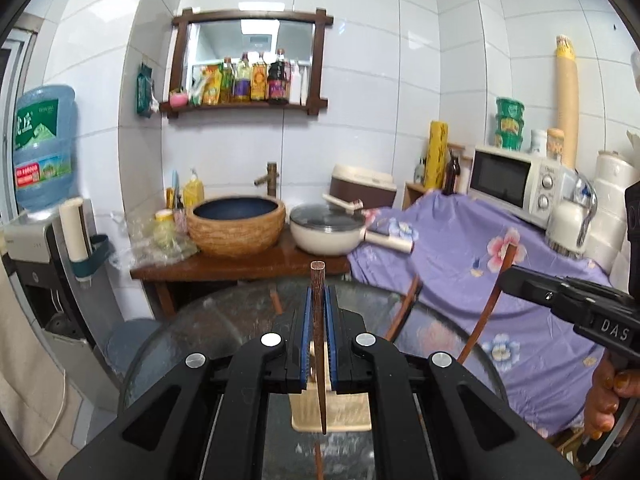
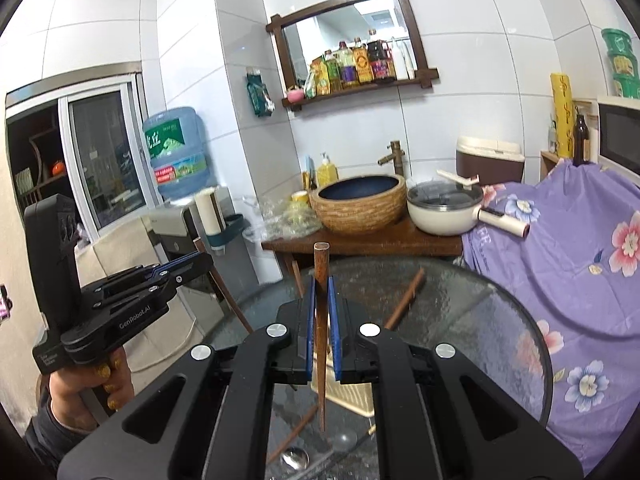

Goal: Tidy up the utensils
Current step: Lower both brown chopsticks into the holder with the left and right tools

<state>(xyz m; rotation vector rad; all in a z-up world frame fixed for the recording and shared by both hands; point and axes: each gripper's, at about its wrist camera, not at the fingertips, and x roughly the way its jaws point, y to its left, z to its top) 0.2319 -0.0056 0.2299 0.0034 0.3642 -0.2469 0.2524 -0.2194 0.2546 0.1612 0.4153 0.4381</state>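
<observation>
My left gripper [image 1: 318, 300] is shut on a brown wooden chopstick [image 1: 318, 280] that stands nearly upright over a cream utensil holder [image 1: 344, 416] on the round glass table [image 1: 224, 320]. My right gripper [image 2: 321, 292] is shut on another brown chopstick [image 2: 321, 264], also upright, above the cream holder [image 2: 352, 396]. The right gripper shows in the left wrist view [image 1: 508, 280] with its chopstick [image 1: 486, 312]. The left gripper shows in the right wrist view [image 2: 200, 260] with its chopstick [image 2: 224, 288]. More chopsticks [image 2: 404, 300] and a metal spoon [image 2: 295, 458] lie on the glass.
Behind the table stands a wooden counter [image 1: 240, 268] with a woven basin [image 1: 236, 224] and a cream pan [image 1: 326, 230]. A purple flowered cloth [image 1: 480, 280] covers furniture at the right, with a microwave [image 1: 516, 184]. A water dispenser [image 1: 40, 240] stands left.
</observation>
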